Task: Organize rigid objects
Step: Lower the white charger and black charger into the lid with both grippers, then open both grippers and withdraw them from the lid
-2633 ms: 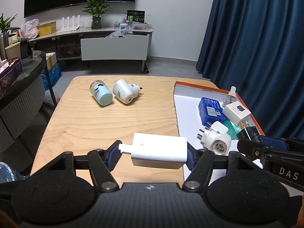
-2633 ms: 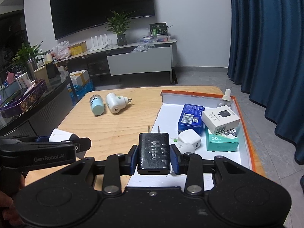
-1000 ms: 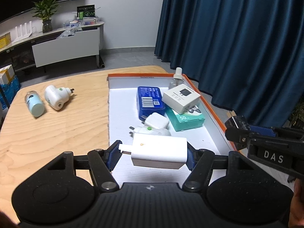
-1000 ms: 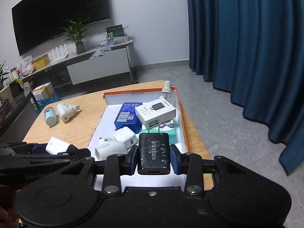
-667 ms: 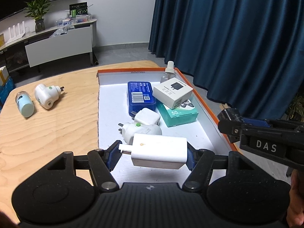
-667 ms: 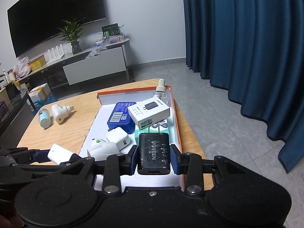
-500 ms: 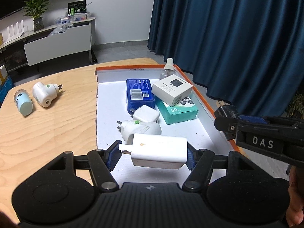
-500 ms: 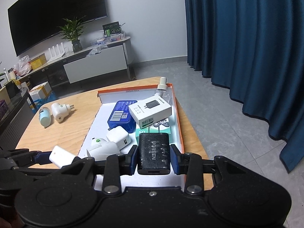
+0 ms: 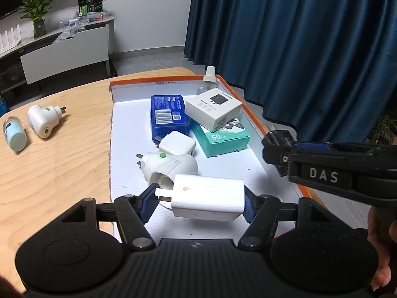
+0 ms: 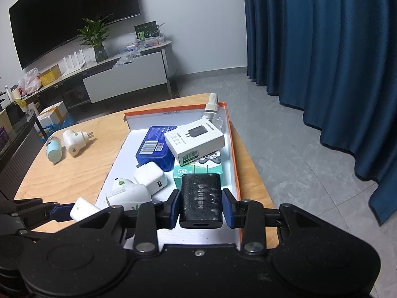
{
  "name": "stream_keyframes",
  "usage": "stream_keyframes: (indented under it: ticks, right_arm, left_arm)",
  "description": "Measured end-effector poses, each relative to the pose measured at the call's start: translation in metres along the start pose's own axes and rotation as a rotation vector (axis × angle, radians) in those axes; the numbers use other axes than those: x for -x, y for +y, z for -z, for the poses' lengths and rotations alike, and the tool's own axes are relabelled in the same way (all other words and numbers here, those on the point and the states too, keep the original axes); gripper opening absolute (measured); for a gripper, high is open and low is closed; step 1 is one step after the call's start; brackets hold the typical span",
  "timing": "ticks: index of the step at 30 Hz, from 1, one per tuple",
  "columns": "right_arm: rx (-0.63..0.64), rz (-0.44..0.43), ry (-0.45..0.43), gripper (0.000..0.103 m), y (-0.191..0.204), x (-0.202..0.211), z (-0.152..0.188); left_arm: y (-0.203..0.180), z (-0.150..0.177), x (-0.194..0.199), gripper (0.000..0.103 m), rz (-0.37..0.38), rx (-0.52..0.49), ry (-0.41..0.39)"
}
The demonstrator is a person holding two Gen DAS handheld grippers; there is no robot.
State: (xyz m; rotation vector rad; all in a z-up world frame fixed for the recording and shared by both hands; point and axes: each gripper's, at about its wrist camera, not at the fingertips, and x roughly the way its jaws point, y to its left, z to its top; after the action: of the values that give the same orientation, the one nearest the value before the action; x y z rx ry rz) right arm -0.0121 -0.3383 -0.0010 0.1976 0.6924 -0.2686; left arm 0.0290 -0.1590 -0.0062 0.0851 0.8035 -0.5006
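Chargers sit clamped in both grippers above the near end of an orange-edged tray (image 9: 250, 116). The left gripper (image 9: 198, 200) pinches a white charger (image 9: 208, 198) sideways between its blue pads, prongs pointing to its left. The right gripper (image 10: 201, 207) pinches a black charger (image 10: 200, 198) upright, prongs pointing away from it toward the far end of the tray.

Just ahead of the left gripper, inside the tray, lies a white plug-in device with a green dot (image 9: 171, 167), and touching its far side a small white cube adapter (image 9: 176, 146). Farther ahead lies a blue box (image 9: 168, 115). To its right a white carton (image 9: 214, 108) rests tilted on a teal box (image 9: 223, 136), with a small clear bottle (image 9: 208, 80) standing in the far corner.

Well to the left of the left gripper, on the wooden table (image 9: 54, 154) outside the tray, lie another white plug-in device (image 9: 42, 121) and, just beside it, a light-blue bottle (image 9: 13, 136) on its side.
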Motion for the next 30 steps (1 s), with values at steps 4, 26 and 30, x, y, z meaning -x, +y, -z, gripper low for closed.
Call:
stream_keyframes:
  ticks: [4, 26, 30]
  right_arm:
    - [-0.001, -0.009, 0.009, 0.044, 0.000, -0.008, -0.003]
    - [-0.052, -0.006, -0.114, 0.061, -0.008, 0.018, -0.015]
    - [-0.038, -0.013, -0.121, 0.061, 0.002, 0.021, -0.017]
  left_arm:
    - [0.000, 0.000, -0.002, 0.067, 0.001, -0.003, 0.007]
    - [0.006, -0.012, 0.008, 0.076, 0.054, 0.040, -0.037]
    - [0.024, -0.015, 0.015, 0.076, 0.002, 0.085, -0.050]
